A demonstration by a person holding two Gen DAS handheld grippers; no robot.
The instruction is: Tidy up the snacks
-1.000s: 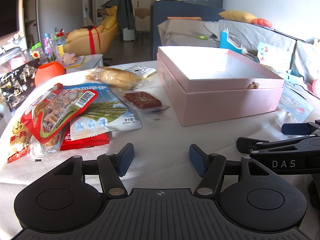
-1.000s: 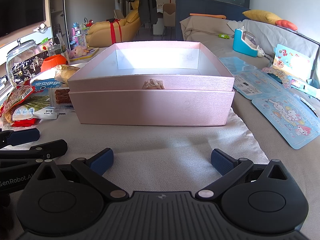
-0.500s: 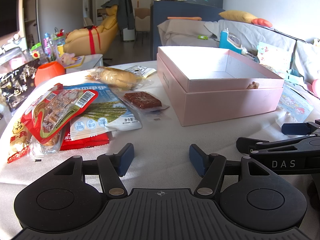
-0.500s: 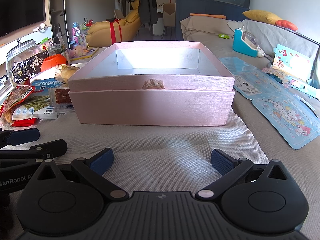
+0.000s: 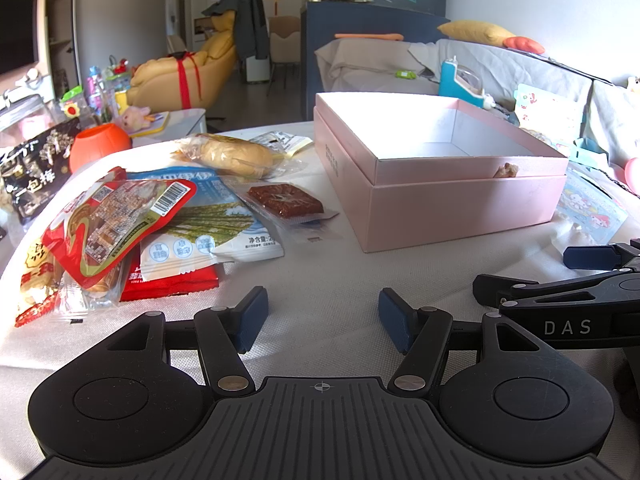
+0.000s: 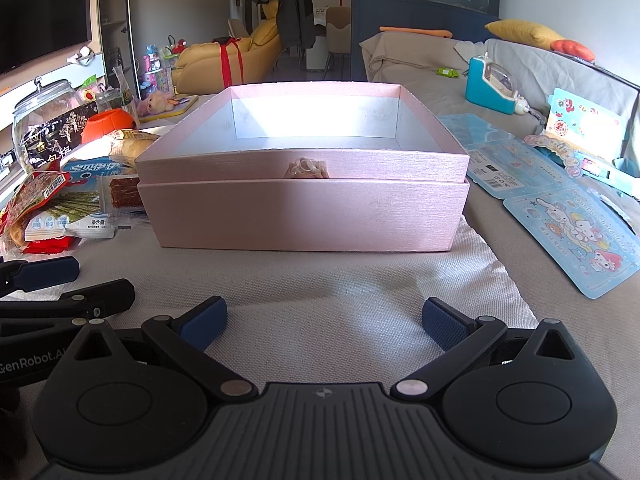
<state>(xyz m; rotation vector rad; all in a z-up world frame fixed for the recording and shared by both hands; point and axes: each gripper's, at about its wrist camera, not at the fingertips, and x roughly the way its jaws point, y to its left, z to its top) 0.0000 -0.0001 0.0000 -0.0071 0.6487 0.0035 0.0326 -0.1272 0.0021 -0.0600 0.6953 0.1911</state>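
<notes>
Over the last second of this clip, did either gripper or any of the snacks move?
No visible change. The left gripper and the right gripper rest open and empty on the cloth, the pink box sits open with nothing in it, and the snack pile lies to its left as before.

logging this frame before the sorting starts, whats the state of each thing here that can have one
pink box: open, no lid on, inside looks empty
left gripper: open, holding nothing
right gripper: open, holding nothing
bread roll: sealed in clear wrap, lying on the table
red jerky square: sealed in clear wrap, lying flat
seaweed snack bag: unopened, partly under the red packet
</notes>
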